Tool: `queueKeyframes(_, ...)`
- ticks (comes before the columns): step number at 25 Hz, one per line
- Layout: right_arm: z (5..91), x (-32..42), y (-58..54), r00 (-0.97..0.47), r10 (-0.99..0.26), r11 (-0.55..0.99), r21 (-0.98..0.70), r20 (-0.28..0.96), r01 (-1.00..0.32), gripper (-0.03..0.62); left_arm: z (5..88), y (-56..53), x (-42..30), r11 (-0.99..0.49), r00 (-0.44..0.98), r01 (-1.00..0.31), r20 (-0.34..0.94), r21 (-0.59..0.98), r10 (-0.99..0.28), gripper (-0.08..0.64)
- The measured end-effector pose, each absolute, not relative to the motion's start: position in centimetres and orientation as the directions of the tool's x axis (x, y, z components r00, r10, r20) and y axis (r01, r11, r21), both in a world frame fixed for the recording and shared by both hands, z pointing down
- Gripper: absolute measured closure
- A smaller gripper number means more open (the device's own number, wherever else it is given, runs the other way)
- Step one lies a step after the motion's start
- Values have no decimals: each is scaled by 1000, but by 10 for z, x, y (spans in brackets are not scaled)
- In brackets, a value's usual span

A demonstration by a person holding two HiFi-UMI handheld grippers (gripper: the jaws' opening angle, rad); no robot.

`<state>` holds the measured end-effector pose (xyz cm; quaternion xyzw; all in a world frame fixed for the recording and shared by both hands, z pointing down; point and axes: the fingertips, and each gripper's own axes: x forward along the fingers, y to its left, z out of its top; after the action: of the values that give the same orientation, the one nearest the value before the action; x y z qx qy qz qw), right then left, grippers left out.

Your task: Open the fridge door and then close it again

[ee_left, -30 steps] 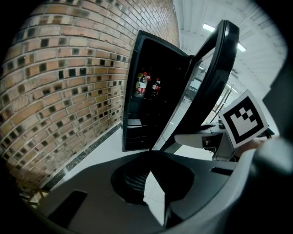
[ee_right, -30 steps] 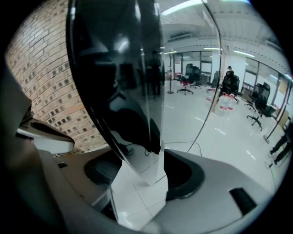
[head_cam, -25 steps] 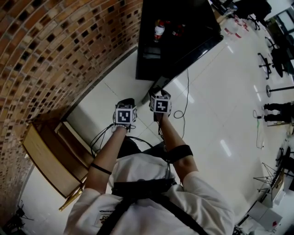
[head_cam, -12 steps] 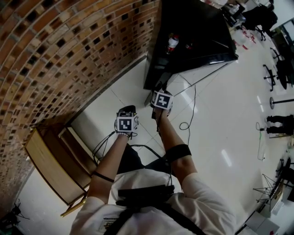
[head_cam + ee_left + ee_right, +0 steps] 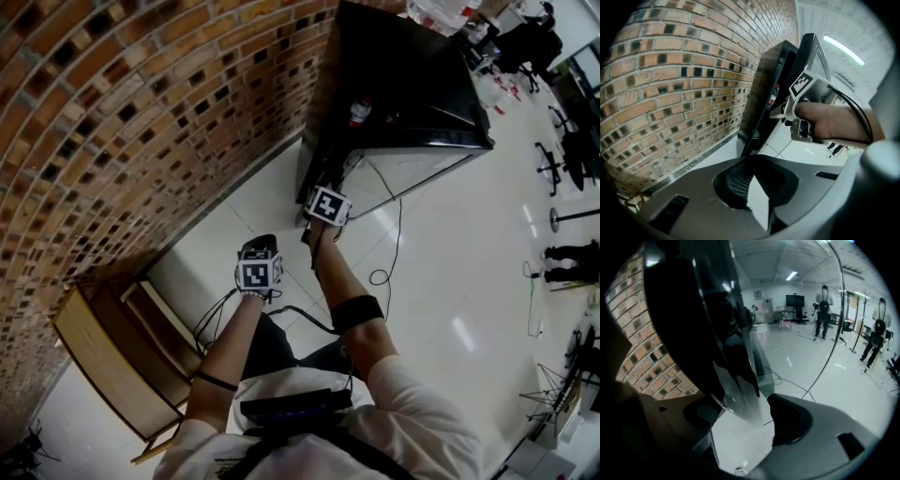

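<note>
My right tool [image 5: 743, 416] has just opened wide around the fridge door [image 5: 708, 343] edge; my left tool [image 5: 752, 183] is closed, empty.

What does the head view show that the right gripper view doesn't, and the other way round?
Only the head view: the left gripper, a wooden bench by the brick wall, and a bottle inside the black fridge. Only the right gripper view: the right gripper with jaws open before the glass door, a ceiling light and a dark screen across the room. Both: the fridge, the brick wall and a cable.
</note>
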<state>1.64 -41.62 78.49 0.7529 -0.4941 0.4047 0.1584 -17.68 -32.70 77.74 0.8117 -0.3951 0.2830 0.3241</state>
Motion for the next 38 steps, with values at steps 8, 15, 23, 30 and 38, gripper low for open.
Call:
queueKeyframes(8,788,21,-451,226,-575,-535,-152,786,-831,241,796,-341,-201,-426,501,-848,737,315,-453,560)
queueKeyframes(15,787,25,-473,242,-571,-568,-165,785,-806,242,795,-357,-208,-418,503,-850,728,320,-467,560)
queueKeyframes(23,786,29,-484,262,-559,-597,-164,787,-785,241,781,-381,-200,-425,516,-844,707,327,-483,560)
queueKeyframes(30,787,32,-488,268,-548,-611,-160,792,-775,241,775,-392,-187,-441,541,-830,686,342,-486,560)
queueKeyframes(38,785,34,-498,263,-562,-608,-176,784,-774,241,777,-395,-187,-439,539,-831,692,341,-481,560)
